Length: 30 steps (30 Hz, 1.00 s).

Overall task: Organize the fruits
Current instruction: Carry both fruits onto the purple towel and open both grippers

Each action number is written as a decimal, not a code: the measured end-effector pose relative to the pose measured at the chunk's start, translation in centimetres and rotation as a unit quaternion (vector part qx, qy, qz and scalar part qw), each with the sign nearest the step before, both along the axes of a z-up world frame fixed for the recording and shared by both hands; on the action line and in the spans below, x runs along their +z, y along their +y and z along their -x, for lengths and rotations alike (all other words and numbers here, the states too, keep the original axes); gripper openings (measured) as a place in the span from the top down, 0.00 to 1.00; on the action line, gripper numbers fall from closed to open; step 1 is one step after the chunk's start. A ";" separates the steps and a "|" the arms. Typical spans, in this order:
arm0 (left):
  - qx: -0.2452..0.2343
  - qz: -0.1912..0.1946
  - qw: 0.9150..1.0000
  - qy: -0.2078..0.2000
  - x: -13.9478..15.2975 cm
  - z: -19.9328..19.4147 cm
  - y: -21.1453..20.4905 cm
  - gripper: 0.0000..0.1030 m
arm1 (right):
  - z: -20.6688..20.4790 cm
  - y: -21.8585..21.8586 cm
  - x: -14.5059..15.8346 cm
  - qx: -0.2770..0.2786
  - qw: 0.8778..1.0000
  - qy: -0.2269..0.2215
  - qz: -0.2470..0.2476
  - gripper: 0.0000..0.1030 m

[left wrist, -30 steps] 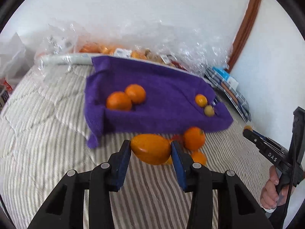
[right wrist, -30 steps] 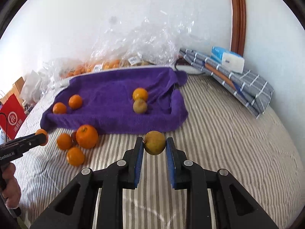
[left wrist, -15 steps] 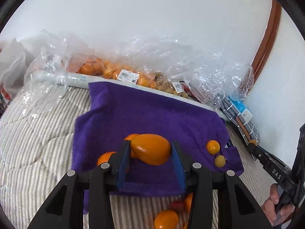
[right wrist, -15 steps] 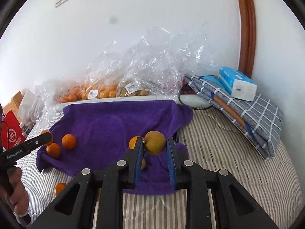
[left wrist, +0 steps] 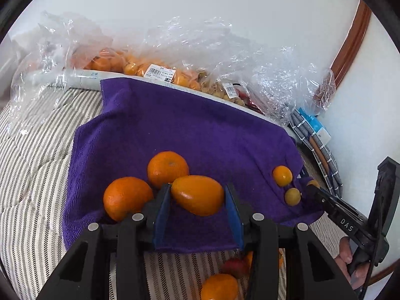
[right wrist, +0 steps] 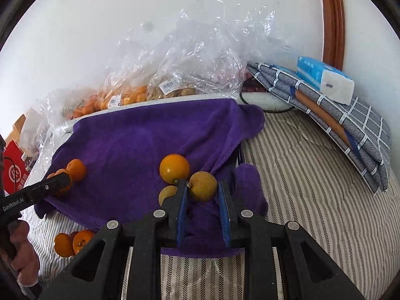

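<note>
A purple towel point(left wrist: 190, 130) lies on the striped bed and shows in the right wrist view point(right wrist: 130, 145) too. My left gripper point(left wrist: 197, 197) is shut on an oval orange fruit point(left wrist: 197, 195), held just above the towel's near left part beside two oranges point(left wrist: 127, 197) point(left wrist: 167, 168). My right gripper point(right wrist: 203, 190) is shut on a yellow-green round fruit point(right wrist: 203, 186), over the towel's right end next to a yellow-orange fruit point(right wrist: 174, 168) and a small yellowish one point(right wrist: 168, 193). Those two small fruits also show in the left wrist view point(left wrist: 282, 175) point(left wrist: 293, 196).
Clear plastic bags of fruit point(right wrist: 155, 85) lie along the wall behind the towel. Loose oranges point(right wrist: 72, 242) and a red fruit point(left wrist: 235, 265) lie on the bed in front of it. Folded checked cloth point(right wrist: 337, 115) with a tissue pack point(right wrist: 325, 80) sits at the right.
Both grippers have moved forward from over the bare bed to low over the towel, each still holding its fruit, close to the fruits lying there.
</note>
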State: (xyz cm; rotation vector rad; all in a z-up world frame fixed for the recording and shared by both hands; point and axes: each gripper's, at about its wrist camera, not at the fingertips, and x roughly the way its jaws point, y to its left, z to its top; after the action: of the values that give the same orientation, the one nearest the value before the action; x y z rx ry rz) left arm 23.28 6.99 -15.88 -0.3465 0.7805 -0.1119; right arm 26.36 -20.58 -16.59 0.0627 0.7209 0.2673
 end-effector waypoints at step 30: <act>0.005 -0.026 0.999 -0.039 0.3 0.9 -0.9 0.43 | 1.1 0.6 0.2 -0.001 0.999 -0.041 0.024 0.43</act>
State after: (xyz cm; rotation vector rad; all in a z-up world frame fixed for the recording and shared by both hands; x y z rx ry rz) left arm 22.34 6.11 -15.57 -0.2958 0.7024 -0.0950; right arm 25.27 -20.00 -16.36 0.0071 0.6447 0.2486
